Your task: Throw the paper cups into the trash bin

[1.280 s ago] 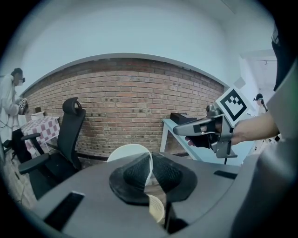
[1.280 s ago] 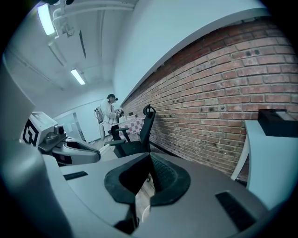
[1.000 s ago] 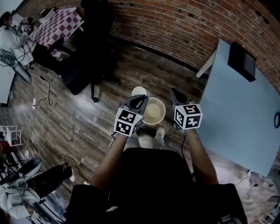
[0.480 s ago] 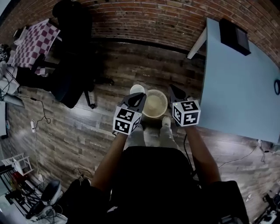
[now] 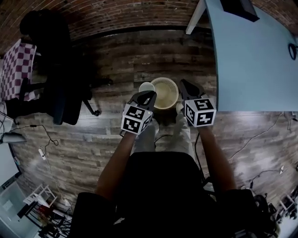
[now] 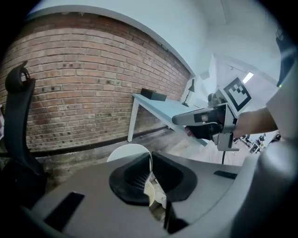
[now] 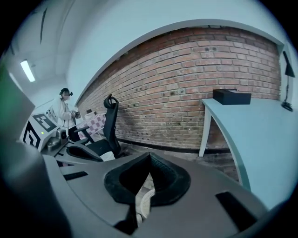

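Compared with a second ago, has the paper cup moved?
Yes. The paper cup has come from beyond the trash bin to beside its left rim.

My head view tips down: the brick wall slides to the top edge and the trash bin climbs from mid-frame toward upper centre. My left gripper and right gripper now flank the bin's rim, the paper cup drawing level with its left side.
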A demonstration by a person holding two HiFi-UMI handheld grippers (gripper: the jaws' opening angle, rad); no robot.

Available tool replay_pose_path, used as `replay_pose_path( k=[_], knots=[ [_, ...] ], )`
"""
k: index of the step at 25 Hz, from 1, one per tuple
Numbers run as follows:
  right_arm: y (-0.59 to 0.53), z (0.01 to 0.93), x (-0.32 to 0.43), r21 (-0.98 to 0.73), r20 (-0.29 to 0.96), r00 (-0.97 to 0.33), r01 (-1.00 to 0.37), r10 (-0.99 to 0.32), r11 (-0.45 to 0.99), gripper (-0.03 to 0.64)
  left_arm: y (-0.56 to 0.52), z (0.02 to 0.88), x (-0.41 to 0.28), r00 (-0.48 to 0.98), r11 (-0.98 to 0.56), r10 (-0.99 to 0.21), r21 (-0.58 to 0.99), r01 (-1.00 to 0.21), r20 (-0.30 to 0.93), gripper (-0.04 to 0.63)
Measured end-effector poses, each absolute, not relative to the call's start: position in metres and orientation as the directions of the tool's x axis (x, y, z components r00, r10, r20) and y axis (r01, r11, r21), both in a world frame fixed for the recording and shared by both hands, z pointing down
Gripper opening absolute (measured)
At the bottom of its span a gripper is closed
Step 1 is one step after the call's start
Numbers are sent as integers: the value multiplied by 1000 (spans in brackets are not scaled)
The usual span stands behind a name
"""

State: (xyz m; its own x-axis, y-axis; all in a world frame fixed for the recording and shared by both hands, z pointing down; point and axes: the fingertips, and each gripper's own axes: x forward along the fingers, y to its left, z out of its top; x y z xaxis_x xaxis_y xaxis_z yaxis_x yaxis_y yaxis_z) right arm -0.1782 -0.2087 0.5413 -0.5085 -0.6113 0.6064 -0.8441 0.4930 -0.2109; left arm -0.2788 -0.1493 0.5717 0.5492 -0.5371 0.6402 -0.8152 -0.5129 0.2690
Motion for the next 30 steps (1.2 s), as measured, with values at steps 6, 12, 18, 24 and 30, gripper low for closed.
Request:
replay_pose_path(
  k=[6, 12, 18, 24, 30],
  knots=[
    [-192, 573, -163, -221, 648, -437, -892, -624, 395, 5, -161, 602, -277, 606, -602, -439, 284, -746, 663, 25],
    [-175, 617, -144, -235, 704, -377, -924, -602, 303, 4, -156, 652, -262, 641, -643, -324, 335, -688, 696, 25],
    [-168, 670, -134, -249, 728, -363, -930, -582, 270, 5, -142, 712, -247, 653, -651, -236, 382, -656, 720, 25],
    [-171, 742, -129, -286, 769, -362, -932, -527, 222, 5, -138, 779, -237, 648, -630, -176, 421, -652, 741, 25],
    [-176, 800, -125, -295, 778, -357, -934, -516, 201, 5, -126, 846, -229, 637, -609, -153, 435, -663, 756, 25]
  ],
)
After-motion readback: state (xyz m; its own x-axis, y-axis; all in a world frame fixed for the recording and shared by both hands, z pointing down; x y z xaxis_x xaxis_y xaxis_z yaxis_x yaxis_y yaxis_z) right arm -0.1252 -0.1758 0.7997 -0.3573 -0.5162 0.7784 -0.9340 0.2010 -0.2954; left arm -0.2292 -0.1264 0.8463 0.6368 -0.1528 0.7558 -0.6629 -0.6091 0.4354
